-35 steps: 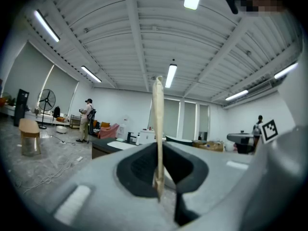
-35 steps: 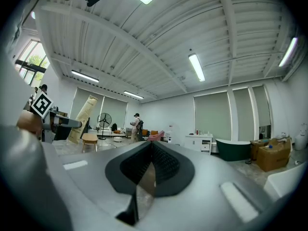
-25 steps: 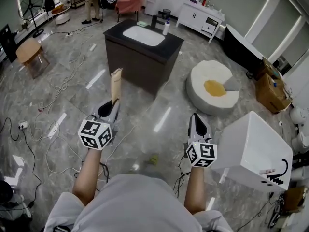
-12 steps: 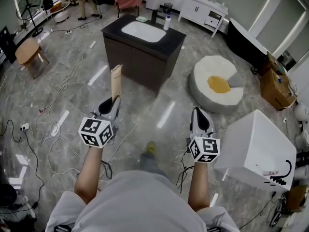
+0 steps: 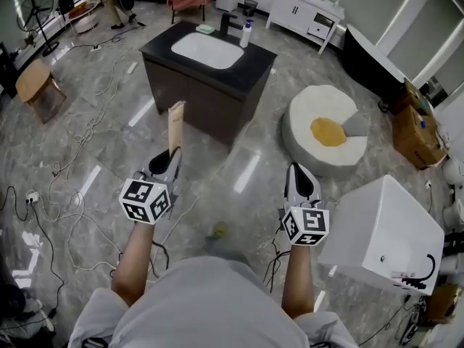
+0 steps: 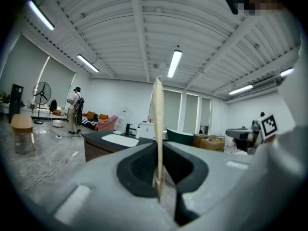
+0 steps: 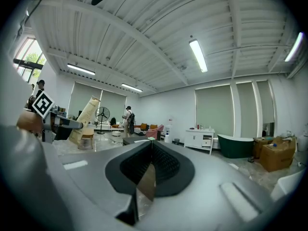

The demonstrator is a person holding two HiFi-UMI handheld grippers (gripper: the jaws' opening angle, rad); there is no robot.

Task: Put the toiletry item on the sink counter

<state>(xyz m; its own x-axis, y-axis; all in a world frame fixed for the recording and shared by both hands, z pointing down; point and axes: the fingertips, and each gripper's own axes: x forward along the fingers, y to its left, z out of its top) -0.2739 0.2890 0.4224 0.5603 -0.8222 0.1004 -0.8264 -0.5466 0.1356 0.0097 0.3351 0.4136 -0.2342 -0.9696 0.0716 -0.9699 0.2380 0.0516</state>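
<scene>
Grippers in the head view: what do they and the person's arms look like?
Both the left gripper and the right gripper have pale grey, tapering jaws with black inner pads. Each carries a white cube printed with black square markers behind the jaws. The forearms are bare; the person wears a light grey top.

We held the tan toiletry tube upright in our left gripper; our right gripper had its fingers together, empty. Both hung over the floor, short of the dark sink surface, a white bottle at its far edge.
</scene>
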